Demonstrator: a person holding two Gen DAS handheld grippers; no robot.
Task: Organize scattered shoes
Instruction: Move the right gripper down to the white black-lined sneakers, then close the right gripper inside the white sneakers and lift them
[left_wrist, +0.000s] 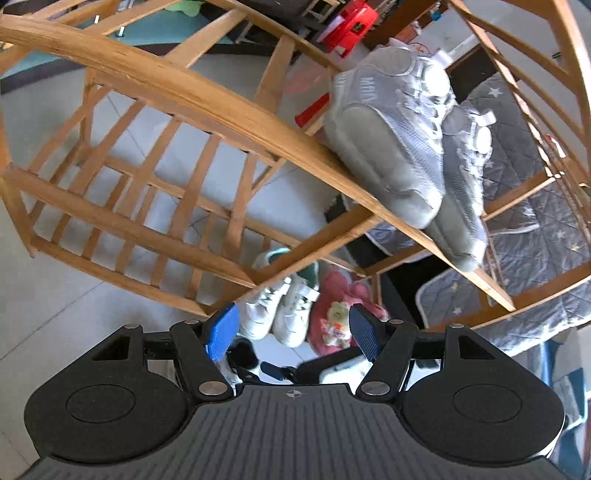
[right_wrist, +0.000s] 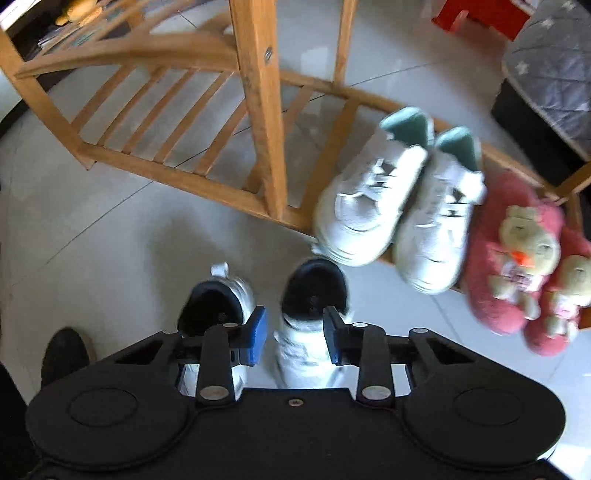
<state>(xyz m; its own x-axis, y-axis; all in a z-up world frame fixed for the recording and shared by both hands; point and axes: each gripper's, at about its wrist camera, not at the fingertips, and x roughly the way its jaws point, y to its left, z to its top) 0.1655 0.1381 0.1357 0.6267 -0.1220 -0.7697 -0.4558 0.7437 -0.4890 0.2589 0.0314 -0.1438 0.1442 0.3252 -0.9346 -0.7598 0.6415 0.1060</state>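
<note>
A wooden slatted shoe rack (left_wrist: 155, 85) fills the left wrist view. A pair of grey sneakers (left_wrist: 402, 147) sits on its upper shelf. A white pair with green heels (right_wrist: 399, 199) and pink plush slippers (right_wrist: 517, 258) rest on the bottom shelf (right_wrist: 173, 177). Two white shoes with dark insides stand on the floor: one (right_wrist: 310, 314) between my right gripper's (right_wrist: 295, 338) open fingers, the other (right_wrist: 218, 306) just left of it. My left gripper (left_wrist: 291, 336) is open and empty, high above the lower shelf.
A grey quilted cushion (left_wrist: 535, 221) lies right of the rack; it also shows in the right wrist view (right_wrist: 554, 74). A red plastic stool (right_wrist: 480, 14) stands behind. A dark shoe toe (right_wrist: 66, 350) is at the lower left. The floor is pale tile (right_wrist: 92, 236).
</note>
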